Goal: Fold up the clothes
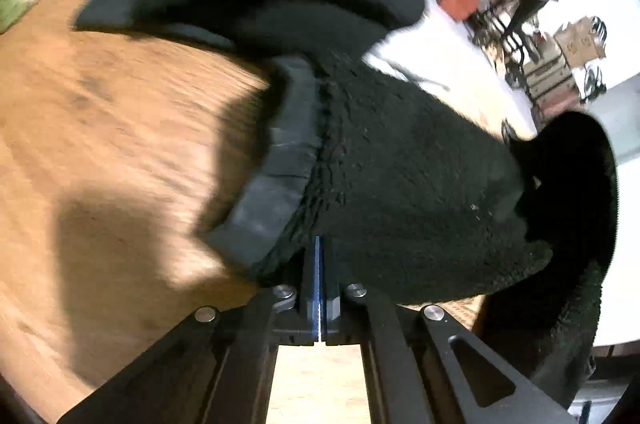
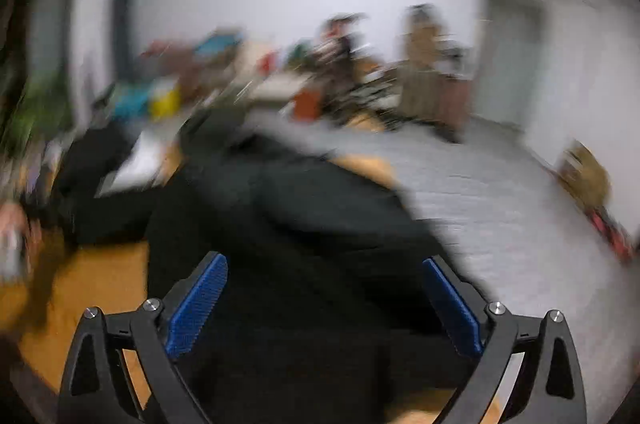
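Closest to us in the left wrist view, the left gripper [image 1: 320,264] has its jaws pressed together on the edge of the black fuzzy fleece garment [image 1: 400,175], right beside its smooth dark grey trim band [image 1: 280,175], so we'd call that clamped on cloth, with the tips buried in the pile. Over in the right wrist view, the right gripper [image 2: 324,304] has its jaws spread wide with the ribbed blue pads [image 2: 198,304] on either side and nothing pinched; the black cloth just lies below and past them. The fleece itself looks soft, thick and floppy: it drapes and bunches off the left grip and sags in a big fold to the right, so we reckon it's lightish but will slump wherever it isn't held. Not slippery though, that nap should bite well against ribbed pads. Best spots to take hold, in our opinion, are the trim band or a seam edge, since a pinch in the middle would only grab a loose wad. Further out the rest of the garment spreads across the orange-brown wooden surface [image 1: 120,143], with one part hanging over the far side. Beyond that it's pale floor [image 2: 500,207] and blurry room clutter we can't make out.
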{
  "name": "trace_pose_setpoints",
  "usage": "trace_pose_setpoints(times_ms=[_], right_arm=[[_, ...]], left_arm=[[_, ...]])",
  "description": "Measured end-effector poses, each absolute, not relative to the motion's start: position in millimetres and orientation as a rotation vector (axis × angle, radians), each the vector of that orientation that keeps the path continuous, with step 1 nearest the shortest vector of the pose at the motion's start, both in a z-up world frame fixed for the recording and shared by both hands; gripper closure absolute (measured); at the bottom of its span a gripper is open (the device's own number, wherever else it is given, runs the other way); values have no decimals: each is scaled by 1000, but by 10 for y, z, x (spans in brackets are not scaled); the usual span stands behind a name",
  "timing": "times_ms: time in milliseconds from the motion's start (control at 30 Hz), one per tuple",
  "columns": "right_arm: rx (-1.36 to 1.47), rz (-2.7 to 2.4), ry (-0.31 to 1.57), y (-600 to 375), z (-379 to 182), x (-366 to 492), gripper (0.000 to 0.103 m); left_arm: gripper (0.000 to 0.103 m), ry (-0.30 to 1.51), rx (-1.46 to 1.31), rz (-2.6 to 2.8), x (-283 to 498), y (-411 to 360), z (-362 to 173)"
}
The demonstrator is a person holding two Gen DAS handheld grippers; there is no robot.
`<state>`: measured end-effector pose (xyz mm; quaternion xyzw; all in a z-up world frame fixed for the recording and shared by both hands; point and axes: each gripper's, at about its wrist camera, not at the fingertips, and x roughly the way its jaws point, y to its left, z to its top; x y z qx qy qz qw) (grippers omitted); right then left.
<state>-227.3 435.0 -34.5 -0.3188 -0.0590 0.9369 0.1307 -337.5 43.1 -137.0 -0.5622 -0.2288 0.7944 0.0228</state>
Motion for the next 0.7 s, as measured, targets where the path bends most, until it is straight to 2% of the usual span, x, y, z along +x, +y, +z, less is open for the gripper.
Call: trace_pose_setpoints(times_ms=[100,167,200,233,267,333,367,400,433,467,500,533,700], right_arm=[[-1090,2663,-477,3872,-820,-2648,4],[-1246,2585,-633,3693,-1193,-2959,4],[-1327,2547,-665,3601,-1344,-3043,9],[-1390,2505,-681,3532,-1501,-3121,23],[-1438,2473,-690,3474,-1628,-3185,31],[-1469,2479,-646,3410,-1674,-3229,55],[-1482,2514,-564,3410,-1586,-3214,61],[-1493,2548,-480,3409,-1498,-3200,75],[-1503,2579,-395,3409,-1410,-3186,84],[-1511,2621,-306,3410,-1312,-3178,86],[-1517,2684,-207,3411,-1193,-3184,91],[-1515,2753,-126,3392,-1060,-3179,93],[-1402,2996,-19,3185,-482,-3022,93]], left_arm=[[103,-643,-1702,2614,-3152,52,-1185],[103,-686,-1672,2649,-3009,-250,-1103],[103,-708,-1656,2665,-2938,-401,-1063],[103,-774,-1642,2637,-2867,-527,-1041],[103,-829,-1629,2610,-2817,-605,-992],[100,-928,-1594,2551,-2763,-657,-927],[90,-972,-1576,2524,-2715,-679,-921],[70,-1007,-1557,2493,-2682,-648,-922],[58,-1042,-1536,2442,-2670,-592,-908],[40,-1075,-1515,2391,-2659,-535,-893],[36,-1093,-1484,2333,-2669,-401,-933],[36,-1095,-1468,2290,-2638,-318,-917],[36,-954,-1491,2232,-2562,186,-827]])
